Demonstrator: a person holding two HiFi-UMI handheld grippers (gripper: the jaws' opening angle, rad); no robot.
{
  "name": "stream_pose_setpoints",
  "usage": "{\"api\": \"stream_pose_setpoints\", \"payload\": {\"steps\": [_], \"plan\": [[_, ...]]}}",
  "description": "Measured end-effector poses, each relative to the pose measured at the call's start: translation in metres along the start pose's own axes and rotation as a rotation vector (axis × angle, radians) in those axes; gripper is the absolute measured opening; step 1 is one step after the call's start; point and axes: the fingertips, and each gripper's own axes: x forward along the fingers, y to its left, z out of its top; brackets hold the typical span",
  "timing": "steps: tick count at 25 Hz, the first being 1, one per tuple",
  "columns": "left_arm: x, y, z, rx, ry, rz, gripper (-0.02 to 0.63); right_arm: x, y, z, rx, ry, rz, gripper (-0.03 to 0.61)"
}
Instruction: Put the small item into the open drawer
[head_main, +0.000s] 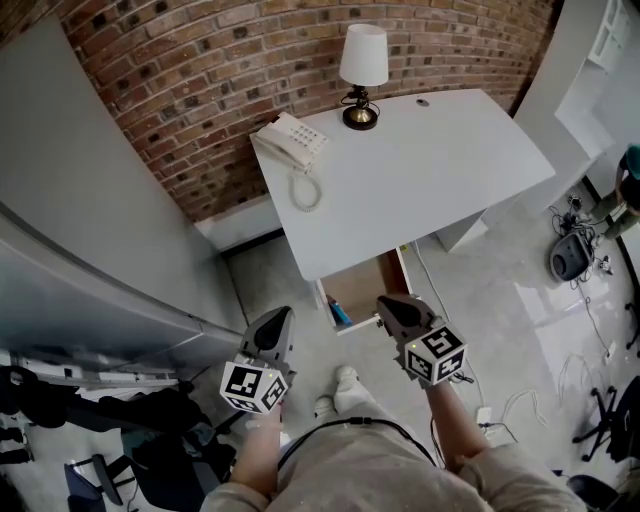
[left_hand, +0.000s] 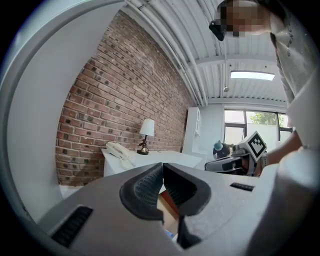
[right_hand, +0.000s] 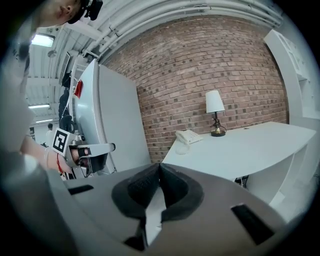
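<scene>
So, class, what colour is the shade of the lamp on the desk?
White. The lamp shade shows best in the head view.

White desk (head_main: 420, 170); drawer item (head_main: 339, 313) seemingly blue

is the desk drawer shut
No, the drawer stands pulled out from under the desk, its wooden inside showing.

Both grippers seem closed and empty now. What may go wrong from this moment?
1. The drawer stands open under the desk, and the right gripper appears close to its front; a careless move may knock it.
2. A blue item lies at the drawer's front corner; shutting the drawer hard might jolt it.
3. Loose cables lie on the floor at the person's right, a possible trip hazard.
</scene>
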Motion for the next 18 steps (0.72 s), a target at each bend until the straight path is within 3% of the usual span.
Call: {"api": "stream_pose_setpoints", "payload": {"steps": [18], "plan": [[-0.016,0.014,0.038,0.041,-0.062,0.053,0.006,-0.015,-0.001,0.037,-0.044,-0.098,-0.020,0.006]]}}
